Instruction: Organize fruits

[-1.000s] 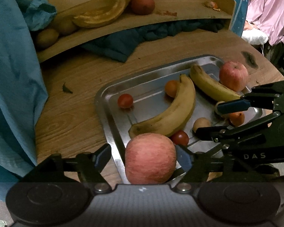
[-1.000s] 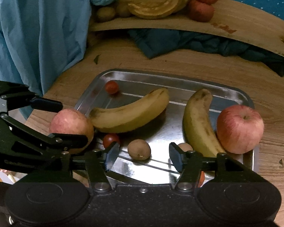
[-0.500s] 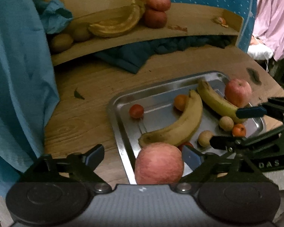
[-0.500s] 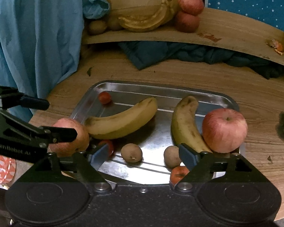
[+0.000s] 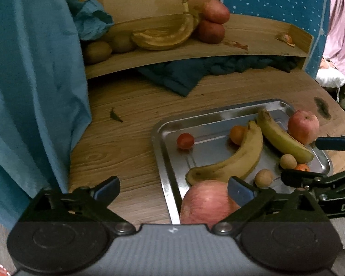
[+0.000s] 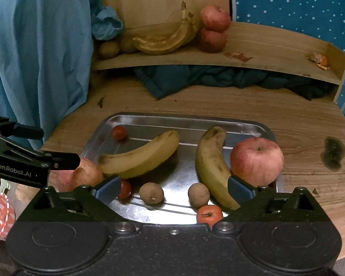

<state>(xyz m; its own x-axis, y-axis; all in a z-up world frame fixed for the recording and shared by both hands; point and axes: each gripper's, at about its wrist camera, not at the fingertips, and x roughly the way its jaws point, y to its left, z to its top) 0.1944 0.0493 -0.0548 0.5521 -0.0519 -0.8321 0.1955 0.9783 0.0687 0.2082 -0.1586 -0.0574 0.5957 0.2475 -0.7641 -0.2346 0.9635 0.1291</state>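
Both grippers spread wide and empty: left gripper (image 5: pixel 173 188) low over the near-left corner of the rectangular shiny metal tray (image 6: pixel 163 118), right gripper (image 6: pixel 173 188) over its near edge. On the round wooden surface (image 6: pixel 287 119), tray holding two yellow, brown-flecked bananas (image 6: pixel 140 158) (image 6: pixel 212 165) lying side by side, apart. Round pink-red apple (image 6: pixel 256 159) at the tray's right end, just beside the right-hand banana; second pink-red apple (image 5: pixel 207 202) at the near-left corner, close before the left gripper, touching neither finger. Small red tomato (image 6: pixel 119 132) alone at the far-left corner, another (image 6: pixel 124 188) near the left banana's stem end. Two small brown round fruits (image 6: pixel 151 192) (image 6: pixel 198 194) and a small orange tangerine (image 6: pixel 209 215) along the near edge. Behind, curved wooden shelf (image 6: pixel 264 53) bearing more bananas, two stacked red apples and brown kiwis; dark blue cloth (image 6: pixel 195 76) bunched under it.
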